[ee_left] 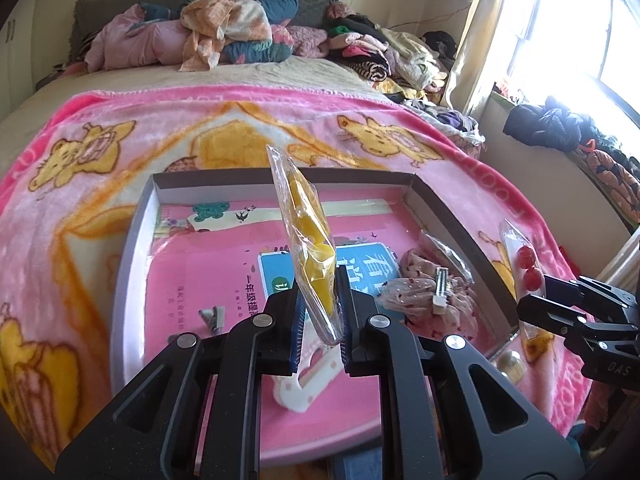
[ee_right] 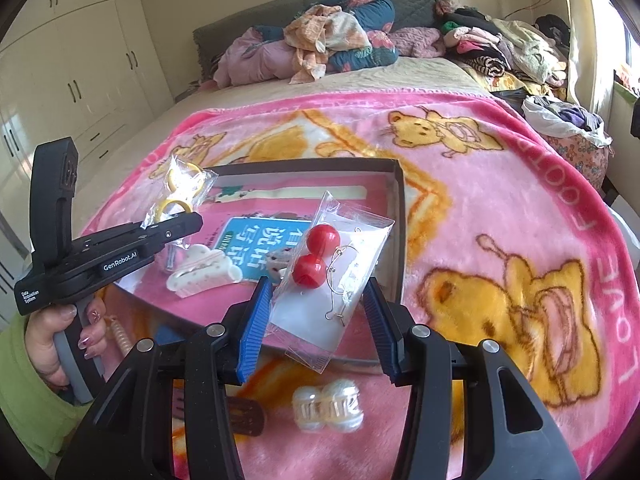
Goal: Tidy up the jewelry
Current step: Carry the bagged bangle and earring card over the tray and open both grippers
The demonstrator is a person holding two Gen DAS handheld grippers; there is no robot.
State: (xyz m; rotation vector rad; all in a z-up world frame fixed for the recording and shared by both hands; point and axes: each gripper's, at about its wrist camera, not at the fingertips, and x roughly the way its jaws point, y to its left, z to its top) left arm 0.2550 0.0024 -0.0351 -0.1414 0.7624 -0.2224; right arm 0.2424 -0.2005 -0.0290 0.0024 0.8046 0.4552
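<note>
My left gripper [ee_left: 320, 280] is shut on a clear bag of yellow rings [ee_left: 308, 240], held edge-on and upright above a shallow cardboard box [ee_left: 132, 240]. The right wrist view shows this gripper [ee_right: 192, 220] at the left with the same bag [ee_right: 180, 192]. My right gripper [ee_right: 318, 300] is shut on a clear bag of red ball earrings [ee_right: 316, 256], its blue pads [ee_right: 256, 320] pressing the bag's sides over the box's near right corner. Inside the box lie a white claw clip [ee_right: 204, 272], a pink scrunchie [ee_left: 424, 292] and a small metal clip [ee_left: 212, 314].
The box [ee_right: 400, 216] rests on a pink cartoon blanket [ee_right: 500, 208] on a bed. On the blanket near me lie a pearl-like hair piece [ee_right: 328, 404], a brown clip [ee_right: 244, 416] and a coiled hair tie [ee_right: 120, 332]. Piled clothes [ee_right: 332, 40] fill the bed's far end.
</note>
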